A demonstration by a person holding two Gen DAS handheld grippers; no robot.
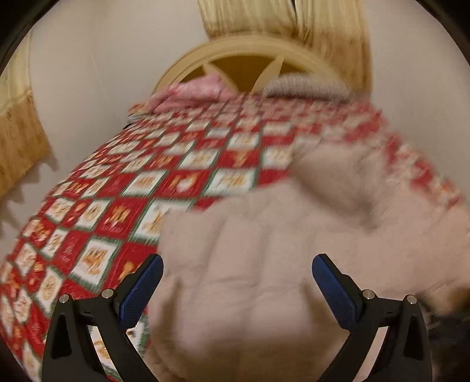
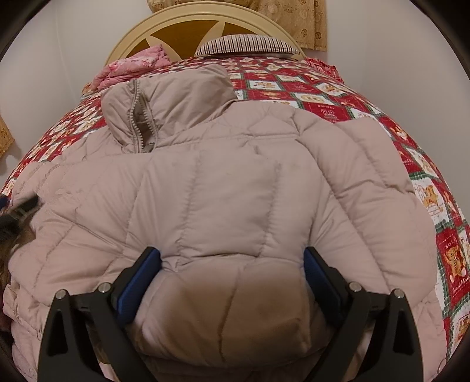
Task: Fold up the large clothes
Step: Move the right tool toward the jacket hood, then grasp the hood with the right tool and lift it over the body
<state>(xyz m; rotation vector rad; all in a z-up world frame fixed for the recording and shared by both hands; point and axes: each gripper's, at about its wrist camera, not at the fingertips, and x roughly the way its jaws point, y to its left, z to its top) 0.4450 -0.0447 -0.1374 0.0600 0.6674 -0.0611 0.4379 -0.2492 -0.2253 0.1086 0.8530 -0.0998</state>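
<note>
A big puffy beige jacket [image 2: 235,191] is spread out on a bed. The bed is covered by a red and white checked quilt [image 2: 329,97] with small pictures in the squares. The jacket fills most of the near part of the bed. Its collar [image 2: 164,105] is stood up at the far left, and a zipper [image 2: 138,129] is seen running down it.

In the right wrist view, the right gripper [image 2: 232,261] is held wide apart. A thick fold of the jacket is seen between its two blue pads [image 2: 138,285]. The fabric looks to be touching both pads, but whether it is squeezed cannot be told.

In the left wrist view, everything is blurred. The left gripper [image 1: 238,270] is also held wide apart, over the left edge of the jacket [image 1: 264,264]. Nothing is gripped by it. The bare quilt [image 1: 176,164] is seen to its left and beyond it.

At the far end of the bed, a round wooden headboard [image 2: 188,32] is seen against the wall. A pink bundle of cloth [image 2: 135,67] is piled at the far left, and a striped pillow [image 2: 246,44] is laid at the far middle. A gold curtain [image 2: 305,23] is hung at the far right.
</note>
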